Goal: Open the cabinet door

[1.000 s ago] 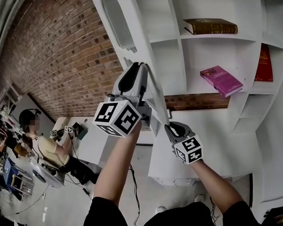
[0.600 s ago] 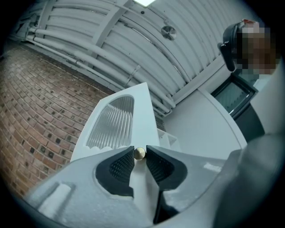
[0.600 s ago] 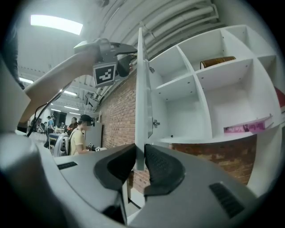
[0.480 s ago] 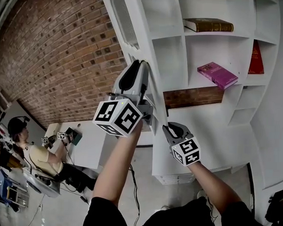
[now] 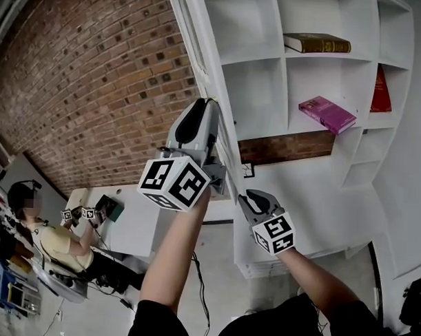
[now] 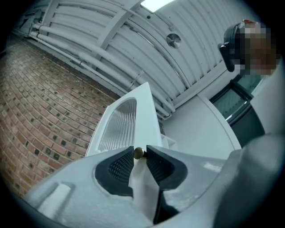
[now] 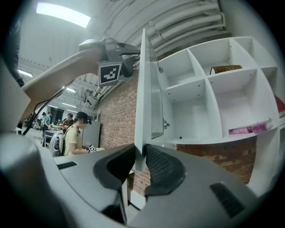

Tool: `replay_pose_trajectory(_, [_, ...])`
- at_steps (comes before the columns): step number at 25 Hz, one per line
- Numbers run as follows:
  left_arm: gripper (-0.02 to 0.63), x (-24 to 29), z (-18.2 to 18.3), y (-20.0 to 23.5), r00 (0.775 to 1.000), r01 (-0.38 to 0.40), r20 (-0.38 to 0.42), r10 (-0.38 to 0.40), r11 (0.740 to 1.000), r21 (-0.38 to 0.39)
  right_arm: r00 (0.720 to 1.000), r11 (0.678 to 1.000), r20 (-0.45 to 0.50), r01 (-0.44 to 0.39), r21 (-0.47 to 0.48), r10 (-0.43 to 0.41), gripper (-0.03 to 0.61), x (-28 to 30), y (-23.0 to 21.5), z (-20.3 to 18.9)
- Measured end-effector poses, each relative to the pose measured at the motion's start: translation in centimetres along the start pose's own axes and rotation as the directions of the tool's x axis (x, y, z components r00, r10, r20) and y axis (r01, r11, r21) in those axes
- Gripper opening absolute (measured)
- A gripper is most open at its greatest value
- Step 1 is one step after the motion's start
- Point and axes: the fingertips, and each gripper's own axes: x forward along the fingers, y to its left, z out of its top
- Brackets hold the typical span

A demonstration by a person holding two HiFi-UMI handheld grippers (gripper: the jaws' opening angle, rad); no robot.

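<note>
Cabinet door (image 5: 204,53): white, ribbed glass panel. In the head view it stands swung out from the shelves and is seen almost edge-on, running from top centre down to mid-frame.

Knob (image 6: 139,152): small, brass, on the door's edge. Left gripper (image 6: 139,156) is clamped on it at the jaw tips, with both pads touching.

Right gripper (image 7: 140,162): lower on the door, jaws astride its bottom corner. They have just been easing wider, but I can see no gap between the pads and the door's faces.

Change over the last second: the glass face showed broad at top centre and now shows as a narrow strip. The door has swung further toward the brick wall (image 5: 96,91) at left. Both grippers went with it.

Reading: the opening is well along and the grip on the knob looks sound. Probably only the last of the swing is left. The loosening right jaws could slip off the corner.

Beyond: open shelves at upper right hold a brown book (image 5: 317,43), a pink book (image 5: 327,114) lying tilted, and a red book (image 5: 382,88). A seated person (image 5: 46,237) is at lower left.
</note>
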Motion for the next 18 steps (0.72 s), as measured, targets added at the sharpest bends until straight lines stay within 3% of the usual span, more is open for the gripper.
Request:
replay_pose_trajectory(4, [0.092, -1.1, 0.8, 1.2, 1.000, 0.003, 0.009, -0.002, 1.000, -0.030, 1.000, 1.000, 0.008, -0.014, 0.004, 0.014, 0.078, 0.9, 1.6, 0.3])
replay_pose_trajectory(10, [0.091, -2.7, 1.9, 2.6, 0.999, -0.033, 0.022, 0.031, 0.996, 0.089, 1.000, 1.000, 0.016, -0.012, -0.022, 0.012, 0.084, 2.2, 3.7, 0.4])
replay_pose_trajectory(18, [0.078, -4.6, 3.2, 5.4, 0.998, -0.059, 0.044, 0.055, 0.993, 0.099, 1.000, 0.997, 0.007, -0.029, -0.071, 0.029, 0.094, 4.4, 6.9, 0.3])
